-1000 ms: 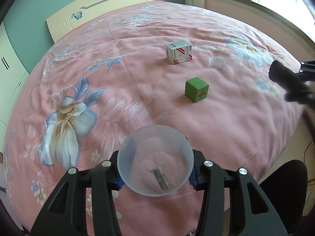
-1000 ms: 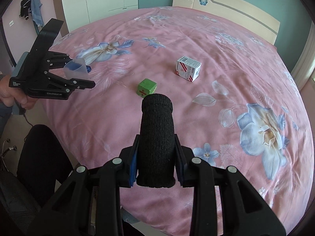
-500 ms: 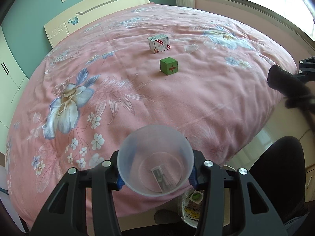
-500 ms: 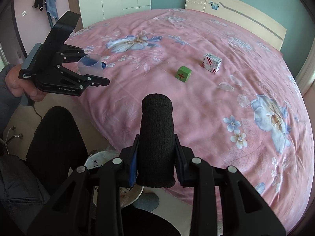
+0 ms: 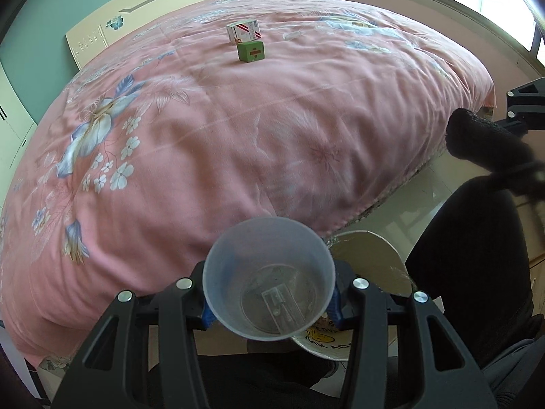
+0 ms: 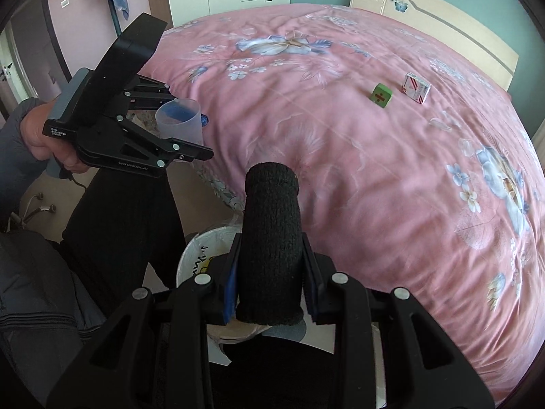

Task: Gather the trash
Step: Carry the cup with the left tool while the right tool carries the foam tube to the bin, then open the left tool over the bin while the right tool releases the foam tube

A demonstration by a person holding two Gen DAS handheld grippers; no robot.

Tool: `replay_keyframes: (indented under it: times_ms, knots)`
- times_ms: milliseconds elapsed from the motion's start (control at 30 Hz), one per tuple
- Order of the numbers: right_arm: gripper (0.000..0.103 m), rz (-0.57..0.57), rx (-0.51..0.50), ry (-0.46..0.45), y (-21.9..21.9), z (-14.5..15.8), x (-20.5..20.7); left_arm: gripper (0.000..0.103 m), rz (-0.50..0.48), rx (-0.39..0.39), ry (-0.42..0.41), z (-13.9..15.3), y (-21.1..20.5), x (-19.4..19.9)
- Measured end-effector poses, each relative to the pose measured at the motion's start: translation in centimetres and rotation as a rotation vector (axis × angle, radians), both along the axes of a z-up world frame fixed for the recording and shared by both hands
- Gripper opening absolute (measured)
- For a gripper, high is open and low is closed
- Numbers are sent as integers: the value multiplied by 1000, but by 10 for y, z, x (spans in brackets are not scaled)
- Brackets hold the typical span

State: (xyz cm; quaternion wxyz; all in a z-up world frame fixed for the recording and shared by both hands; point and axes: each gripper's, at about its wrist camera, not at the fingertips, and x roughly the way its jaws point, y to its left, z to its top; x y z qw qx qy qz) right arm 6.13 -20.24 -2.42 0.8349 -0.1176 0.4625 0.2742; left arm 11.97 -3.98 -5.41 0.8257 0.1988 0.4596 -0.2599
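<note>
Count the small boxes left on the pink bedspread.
2: a green cube-shaped box mid-bed, and a white red-striped carton just beyond it toward the headboard. Nothing visibly hides more.

Pink floral bedspread [image 5: 272, 129] — green cube [image 5: 251, 51], black sock [image 6: 272, 245].

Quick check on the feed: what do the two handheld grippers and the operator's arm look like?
Both grippers, left gripper and right gripper, are matte black angular frames with silver screws and blue finger pads. The left carries small white lettering, a grey handle and a trailing dark cable. The hand is bare, with a grey sleeve.
</note>
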Motion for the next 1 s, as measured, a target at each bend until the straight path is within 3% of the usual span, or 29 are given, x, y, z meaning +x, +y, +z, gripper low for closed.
replay_keyframes:
  times_ms: [633, 1000]
  knots:
    - [32, 53, 14, 248, 38, -122, -14, 50, -10, 78, 243, -130, -7, -40]
    - [32, 57, 31, 314, 43, -153, -6, 50, 1, 100, 327, -169, -12, -39]
